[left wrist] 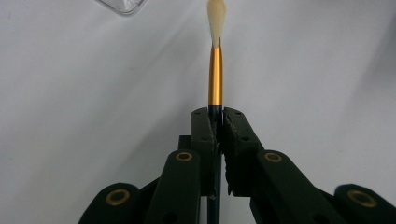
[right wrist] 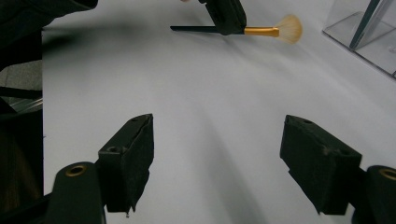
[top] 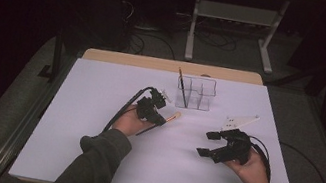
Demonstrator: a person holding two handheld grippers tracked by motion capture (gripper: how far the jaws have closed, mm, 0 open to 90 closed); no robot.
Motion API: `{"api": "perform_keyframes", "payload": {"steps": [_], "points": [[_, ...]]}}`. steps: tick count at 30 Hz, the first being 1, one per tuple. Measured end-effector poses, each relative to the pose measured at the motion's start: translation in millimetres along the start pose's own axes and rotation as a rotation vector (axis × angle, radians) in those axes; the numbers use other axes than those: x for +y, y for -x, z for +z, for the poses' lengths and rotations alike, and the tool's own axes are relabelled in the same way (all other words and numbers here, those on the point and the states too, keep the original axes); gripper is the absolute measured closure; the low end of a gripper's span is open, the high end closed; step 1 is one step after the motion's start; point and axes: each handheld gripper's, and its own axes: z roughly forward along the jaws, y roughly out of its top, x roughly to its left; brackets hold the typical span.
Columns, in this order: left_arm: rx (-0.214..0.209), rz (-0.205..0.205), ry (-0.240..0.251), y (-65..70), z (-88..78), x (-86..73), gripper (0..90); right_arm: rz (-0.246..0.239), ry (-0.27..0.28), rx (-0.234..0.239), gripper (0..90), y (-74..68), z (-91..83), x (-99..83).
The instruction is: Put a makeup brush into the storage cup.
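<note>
Gripping a gold-ferruled makeup brush (left wrist: 215,74) by its dark handle, left tongs (left wrist: 215,114) aim it toward the clear plastic organiser (top: 196,93); right tongs (right wrist: 217,158) wait wide, empty.

brush (left wrist: 215,74): dark handle, shiny gold ferrule, cream bristles
left gripper (left wrist: 218,116): black, brass-coloured rivets
right gripper (right wrist: 217,158): black, brass-coloured rivets
table (top: 96,110): plain white sheet, light wood far edge
organiser (top: 196,93): clear, colourless
sleeves (top: 98,161): dark grey-green
floor (top: 299,110): grey
</note>
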Motion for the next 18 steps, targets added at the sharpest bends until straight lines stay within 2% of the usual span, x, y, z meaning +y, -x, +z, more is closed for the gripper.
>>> {"api": "perform_keyframes", "payload": {"steps": [5,18], "points": [[-0.009,-0.003,0.003,0.8,-2.3,-0.4,83.3,0.0,-0.001,-0.001,25.1,-0.1,1.0,0.6],[-0.028,0.022,0.014,0.7,-17.4,-2.6,83.4,0.0,-0.008,0.001,25.0,0.3,4.9,1.2]]}}
